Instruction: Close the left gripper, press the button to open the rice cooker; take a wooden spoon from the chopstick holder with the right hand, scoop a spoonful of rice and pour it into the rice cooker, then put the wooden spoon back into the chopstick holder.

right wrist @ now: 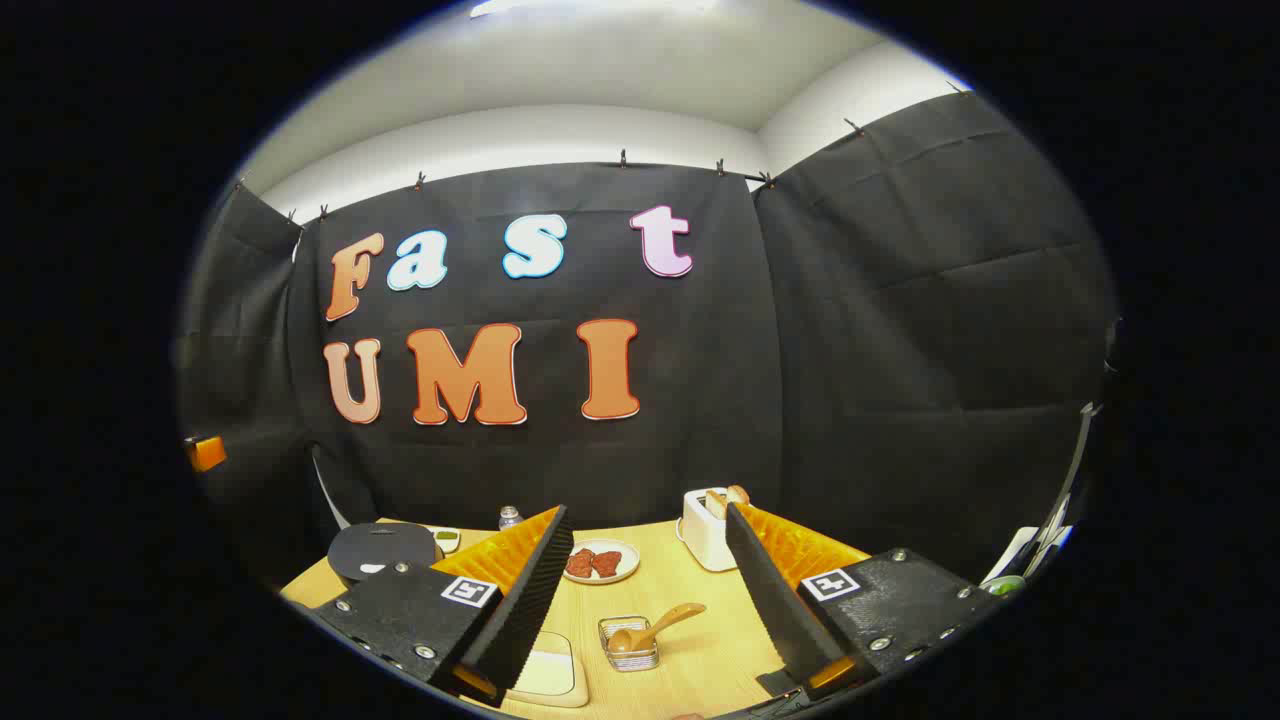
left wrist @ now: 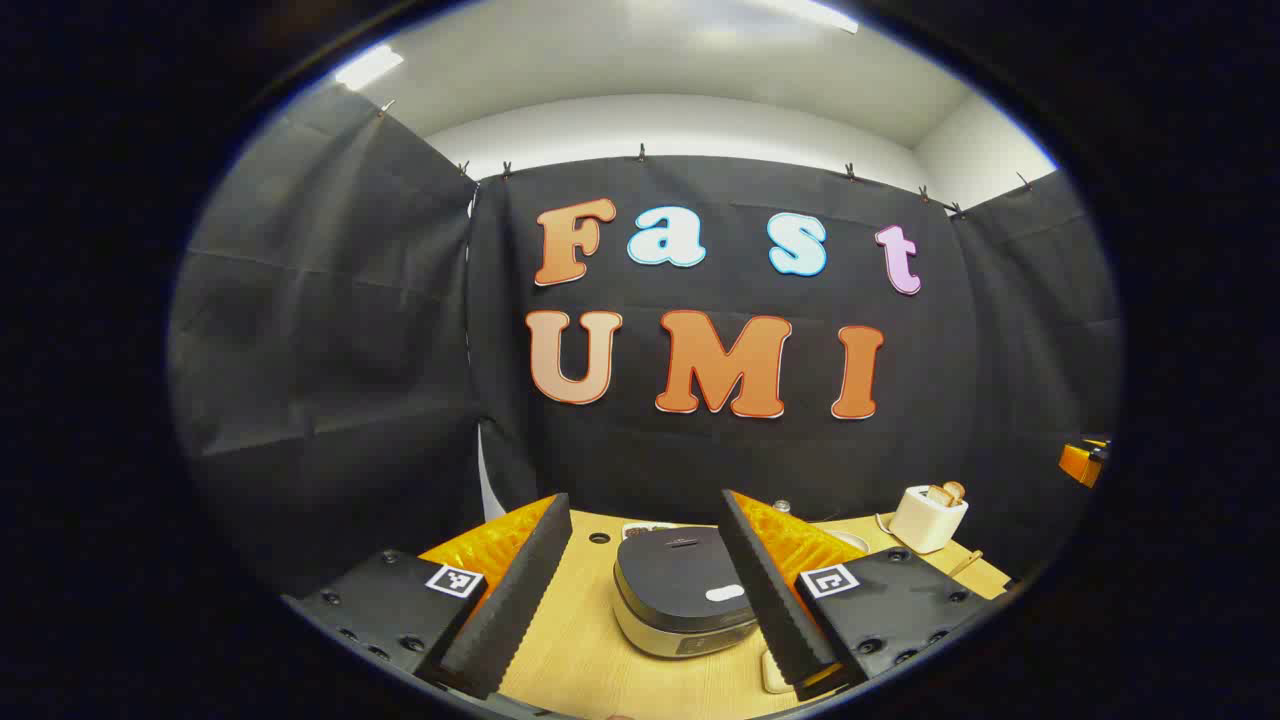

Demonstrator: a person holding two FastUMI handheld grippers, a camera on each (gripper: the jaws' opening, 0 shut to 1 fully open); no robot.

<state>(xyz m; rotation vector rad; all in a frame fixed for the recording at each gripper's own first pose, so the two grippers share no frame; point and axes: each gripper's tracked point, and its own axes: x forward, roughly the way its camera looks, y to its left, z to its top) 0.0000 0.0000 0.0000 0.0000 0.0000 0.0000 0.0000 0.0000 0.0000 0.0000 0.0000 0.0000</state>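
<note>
Nothing of the task looks begun. In the left gripper view the rice cooker (left wrist: 684, 603) sits on the bench (left wrist: 585, 640) with its dark lid down, framed between the fingers of the left tongs (left wrist: 642, 595), which are spread wide and hold nothing. The first step is therefore still ahead: these tongs must be brought together, then lowered so the joined tips bear on the cooker's release button. The pale oval patch on the near part of the lid may be that button, though it is too small to be sure.

In the right gripper view the right tongs (right wrist: 645, 600) are likewise spread and empty. Well to the right of the cooker (right wrist: 382, 547), a small wire holder (right wrist: 628, 643) stands on the bench (right wrist: 700, 655) with the wooden spoon (right wrist: 655, 627) in it, its handle leaning up and away to the right. That handle is the obvious place to grip once the lid is up.

Behind the holder, farther from the camera, lie a plate (right wrist: 600, 561) with reddish pieces on it and a toaster (right wrist: 706, 528) with bread in its slots. A pale shallow dish (right wrist: 545, 677) sits just in front of the holder, partly behind the left finger; whether it holds the rice cannot be told. The cooker's front is cut off here by the tongs' body, and a small bottle (right wrist: 509, 517) beyond the cooker is barely legible.
</note>
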